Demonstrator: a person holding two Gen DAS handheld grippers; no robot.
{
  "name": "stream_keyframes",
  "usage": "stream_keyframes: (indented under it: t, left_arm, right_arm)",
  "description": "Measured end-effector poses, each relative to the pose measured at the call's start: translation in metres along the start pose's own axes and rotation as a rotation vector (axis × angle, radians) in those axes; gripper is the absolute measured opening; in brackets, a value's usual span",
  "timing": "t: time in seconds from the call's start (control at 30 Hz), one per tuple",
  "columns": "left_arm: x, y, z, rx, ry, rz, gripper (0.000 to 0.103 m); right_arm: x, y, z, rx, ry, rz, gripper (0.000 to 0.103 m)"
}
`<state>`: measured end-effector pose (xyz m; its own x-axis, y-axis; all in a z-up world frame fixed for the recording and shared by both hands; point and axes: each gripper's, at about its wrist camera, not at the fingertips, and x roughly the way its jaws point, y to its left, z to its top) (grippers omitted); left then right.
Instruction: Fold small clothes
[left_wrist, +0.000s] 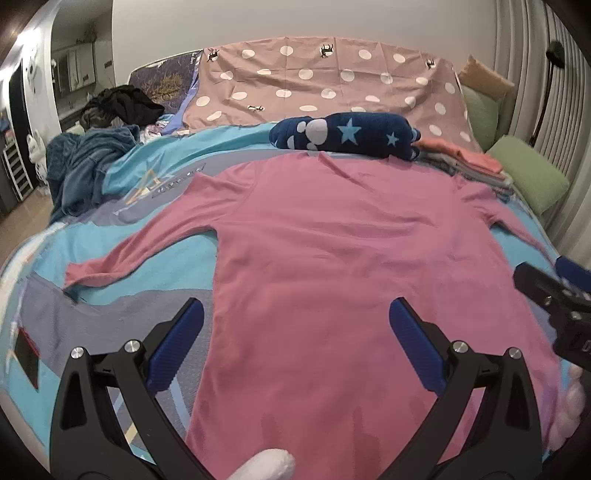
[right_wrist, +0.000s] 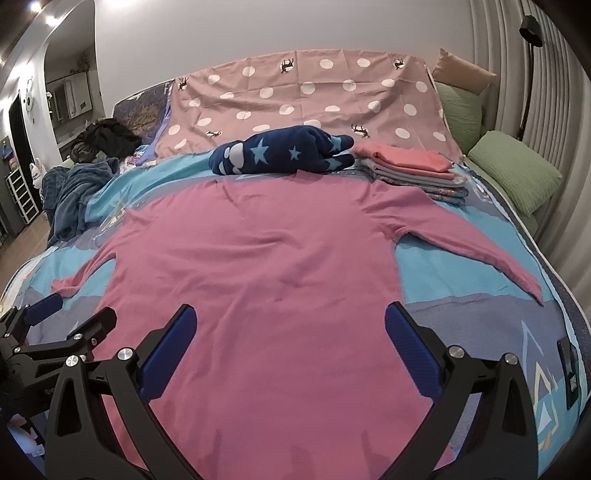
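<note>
Pink long-sleeved shirt (left_wrist: 332, 266): flat on the bed (right_wrist: 461, 266), sleeves spread, hem lying between and beneath both pairs of fingers. Left gripper (left_wrist: 295, 317): fingers wide apart, empty. Right gripper (right_wrist: 290, 325): fingers wide apart, empty. Beyond the fingers: navy star-patterned bundle (right_wrist: 280, 155); folded stack (right_wrist: 410, 168) to its right.

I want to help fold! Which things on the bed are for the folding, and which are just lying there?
For the folding:
pink long-sleeved shirt, spread flat
stack of folded clothes
left gripper and right gripper, both open

Just lying about:
navy star bundle
green pillows
blue blanket heap
black clothes pile
</note>
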<state>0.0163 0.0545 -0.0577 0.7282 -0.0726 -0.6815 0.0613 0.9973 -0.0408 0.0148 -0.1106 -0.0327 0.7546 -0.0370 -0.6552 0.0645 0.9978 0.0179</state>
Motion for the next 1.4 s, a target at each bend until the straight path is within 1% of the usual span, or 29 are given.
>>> stream_keyframes:
  t: [0.07, 0.23, 0.37, 0.4, 0.47, 0.5, 0.53, 0.57, 0.6, 0.63, 0.7, 0.77, 0.87, 0.9, 0.93, 1.0, 1.07, 1.1, 1.13, 1.17, 1.23, 1.27, 1.33, 1.37, 1.4]
  left_arm:
    - [0.0, 0.006, 0.001, -0.018, -0.004, -0.016, 0.101]
    - [0.005, 0.021, -0.001, -0.049, -0.001, -0.024, 0.101]
    - [0.017, 0.044, -0.001, -0.116, 0.03, -0.019, 0.101]
    - [0.02, 0.052, -0.001, -0.137, 0.037, -0.024, 0.099]
    - [0.031, 0.085, -0.002, -0.227, 0.072, -0.052, 0.082]
    - [0.035, 0.1, -0.003, -0.269, 0.089, -0.065, 0.078]
    - [0.043, 0.127, -0.006, -0.351, 0.118, -0.084, 0.071]
    - [0.048, 0.145, -0.008, -0.402, 0.135, -0.085, 0.067]
    - [0.053, 0.171, -0.012, -0.479, 0.152, -0.076, 0.064]
    - [0.058, 0.201, -0.018, -0.559, 0.159, -0.056, 0.062]
    - [0.066, 0.252, -0.029, -0.692, 0.16, -0.013, 0.062]
    - [0.075, 0.299, -0.039, -0.833, 0.152, 0.001, 0.061]
    - [0.091, 0.359, -0.052, -1.024, 0.14, 0.001, 0.059]
    - [0.099, 0.379, -0.054, -1.076, 0.134, 0.015, 0.059]
    - [0.106, 0.394, -0.055, -1.104, 0.131, 0.031, 0.059]
    - [0.118, 0.413, -0.056, -1.153, 0.13, 0.049, 0.059]
    - [0.132, 0.434, -0.06, -1.233, 0.107, 0.044, 0.054]
    - [0.136, 0.44, -0.06, -1.256, 0.094, 0.047, 0.052]
    - [0.141, 0.449, -0.061, -1.286, 0.078, 0.054, 0.041]
    - [0.145, 0.455, -0.062, -1.303, 0.062, 0.052, 0.023]
    - [0.149, 0.461, -0.061, -1.309, 0.046, 0.053, 0.005]
    - [0.149, 0.462, -0.057, -1.303, 0.042, 0.058, 0.003]
    - [0.143, 0.457, -0.041, -1.244, 0.013, 0.056, 0.003]
    - [0.14, 0.45, -0.027, -1.2, -0.001, 0.053, 0.002]
    - [0.133, 0.439, -0.009, -1.132, -0.019, 0.039, 0.002]
  right_arm:
    - [0.002, 0.002, 0.001, -0.007, 0.004, -0.004, 0.102]
    - [0.01, 0.007, 0.003, -0.015, 0.016, -0.012, 0.102]
    - [0.017, 0.011, 0.005, -0.03, 0.023, -0.022, 0.102]
    - [0.019, 0.012, 0.006, -0.034, 0.025, -0.024, 0.102]
    - [0.023, 0.012, 0.007, -0.041, 0.026, -0.034, 0.102]
    - [0.025, 0.011, 0.008, -0.042, 0.028, -0.041, 0.102]
    - [0.027, 0.01, 0.009, -0.041, 0.03, -0.048, 0.102]
    - [0.03, 0.007, 0.01, -0.037, 0.033, -0.057, 0.102]
    - [0.032, 0.006, 0.01, -0.034, 0.036, -0.063, 0.102]
    - [0.036, 0.003, 0.011, -0.029, 0.04, -0.072, 0.102]
    - [0.042, -0.001, 0.012, -0.021, 0.05, -0.087, 0.102]
    - [0.048, -0.005, 0.012, -0.015, 0.061, -0.098, 0.102]
    - [0.059, -0.008, 0.013, -0.008, 0.075, -0.107, 0.102]
    - [0.061, -0.008, 0.013, -0.006, 0.077, -0.108, 0.102]
    - [0.063, -0.009, 0.014, -0.004, 0.08, -0.108, 0.102]
    - [0.067, -0.008, 0.015, -0.001, 0.086, -0.108, 0.102]
    - [0.068, -0.008, 0.016, -0.006, 0.087, -0.109, 0.102]
    - [0.068, -0.008, 0.016, -0.01, 0.086, -0.113, 0.102]
    - [0.069, -0.008, 0.016, -0.012, 0.085, -0.117, 0.102]
    - [0.069, -0.009, 0.016, -0.012, 0.085, -0.121, 0.102]
    - [0.069, -0.012, 0.016, -0.007, 0.084, -0.125, 0.102]
    - [0.069, -0.015, 0.016, -0.003, 0.084, -0.127, 0.102]
    - [0.069, -0.019, 0.016, 0.002, 0.083, -0.132, 0.102]
    - [0.069, -0.021, 0.016, 0.004, 0.084, -0.135, 0.102]
    - [0.071, -0.023, 0.016, 0.007, 0.086, -0.139, 0.102]
